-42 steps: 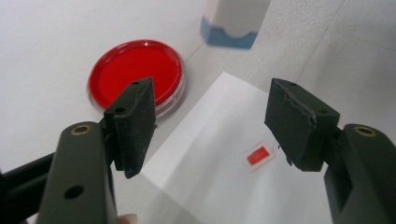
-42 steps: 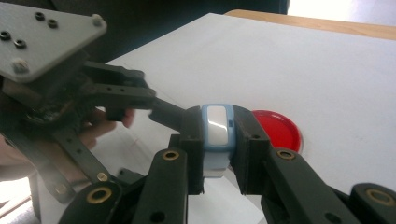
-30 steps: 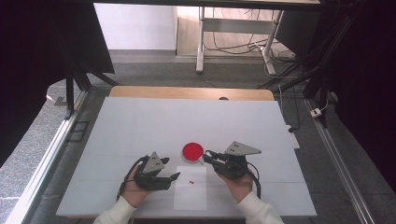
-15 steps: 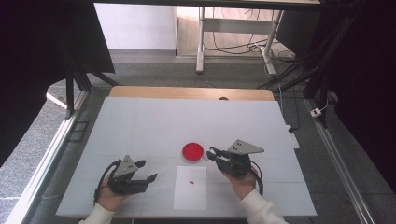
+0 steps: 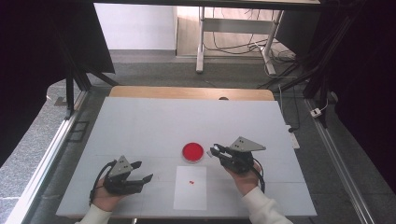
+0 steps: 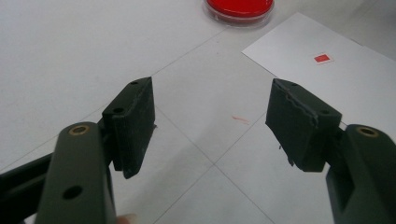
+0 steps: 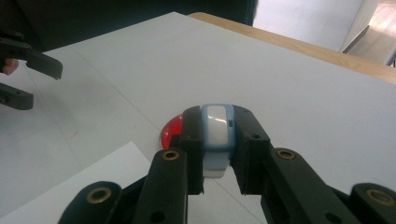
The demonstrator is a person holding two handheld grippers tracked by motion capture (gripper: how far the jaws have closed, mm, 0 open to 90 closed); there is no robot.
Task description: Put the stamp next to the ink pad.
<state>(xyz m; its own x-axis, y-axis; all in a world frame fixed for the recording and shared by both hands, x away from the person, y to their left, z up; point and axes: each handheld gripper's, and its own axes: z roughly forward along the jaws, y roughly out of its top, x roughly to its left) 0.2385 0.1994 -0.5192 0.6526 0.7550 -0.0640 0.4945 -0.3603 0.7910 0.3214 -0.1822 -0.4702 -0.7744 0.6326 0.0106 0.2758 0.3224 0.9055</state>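
My right tongs [image 7: 218, 154] clamp a small blue-and-white stamp [image 7: 217, 133] just beside the red ink pad [image 5: 193, 151], at its 3 o'clock, probably for inking. My left tongs [image 5: 142, 171], apart and empty, wait on the worktop [image 5: 149, 121] at 9 o'clock of the white sheet [image 5: 190, 196].

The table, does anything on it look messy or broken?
Mostly tidy. One small oddity: a faint red smear on the white table, left of the paper sheet, like a stray mark. The left tool's black pads also look chipped along their edges. The red dish sits flat, nothing spilled.
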